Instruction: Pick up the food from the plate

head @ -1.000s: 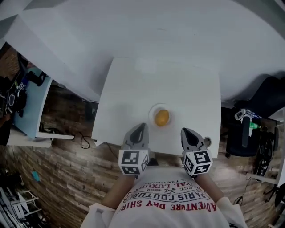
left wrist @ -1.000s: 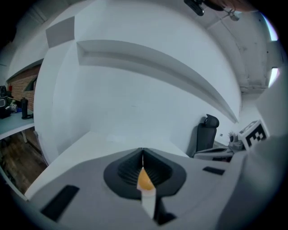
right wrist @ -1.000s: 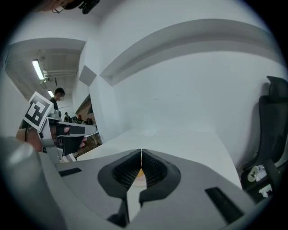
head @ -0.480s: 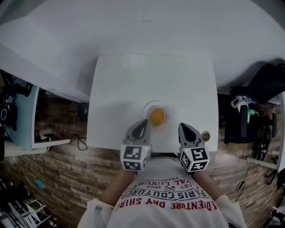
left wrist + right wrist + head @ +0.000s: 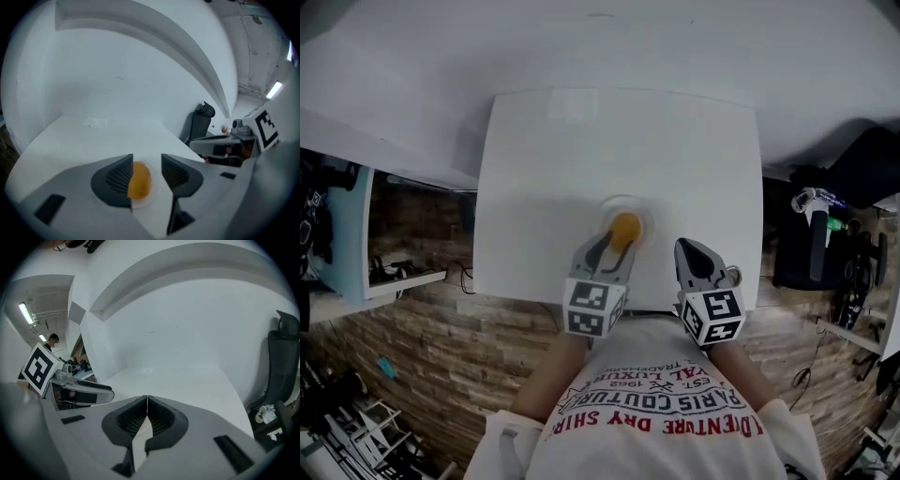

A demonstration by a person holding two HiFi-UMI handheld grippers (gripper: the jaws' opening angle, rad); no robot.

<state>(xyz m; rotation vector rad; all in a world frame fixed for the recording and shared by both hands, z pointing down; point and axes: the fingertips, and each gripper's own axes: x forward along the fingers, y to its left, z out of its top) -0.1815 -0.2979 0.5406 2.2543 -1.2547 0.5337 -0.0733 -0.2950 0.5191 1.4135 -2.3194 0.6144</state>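
Food (image 5: 139, 179) is framed, untouched, by the left tool (image 5: 615, 249), jaws just parted. Centring is advised before closure. Right tool (image 5: 146, 414) is closed, empty.

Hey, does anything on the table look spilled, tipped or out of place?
Nothing stands out. The orange food sits whole on its plate on the white table. The left gripper has just been opening its jaws, with the food between them; the right gripper is shut and empty.

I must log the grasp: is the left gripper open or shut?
Open: the left gripper has just been opening its jaws; orange food shows between them, not gripped.
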